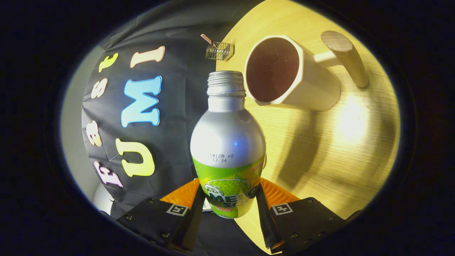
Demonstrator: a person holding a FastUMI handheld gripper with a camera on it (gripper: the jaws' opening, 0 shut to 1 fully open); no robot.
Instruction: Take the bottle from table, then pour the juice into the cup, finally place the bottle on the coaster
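Note:
My gripper (pixel 229 199) is shut on the bottle (pixel 227 142), both fingers pressing its green-labelled lower body. The bottle is silver aluminium with an open threaded neck and no cap. It is rolled over with me, so the table looks tipped on its side. Just beyond and beside the bottle's mouth lies the opening of the white cup (pixel 291 74), whose inside looks dark. The cup has a long wooden handle (pixel 346 58) and stands on the light wooden table (pixel 337 149). The bottle's mouth is close to the cup's rim but apart from it.
A small wire rack (pixel 219 51) sits at the table's far edge by the booth's black cloth wall (pixel 170 117). A pale rounded object (pixel 103 201) shows beside the left finger, too little of it to tell what it is.

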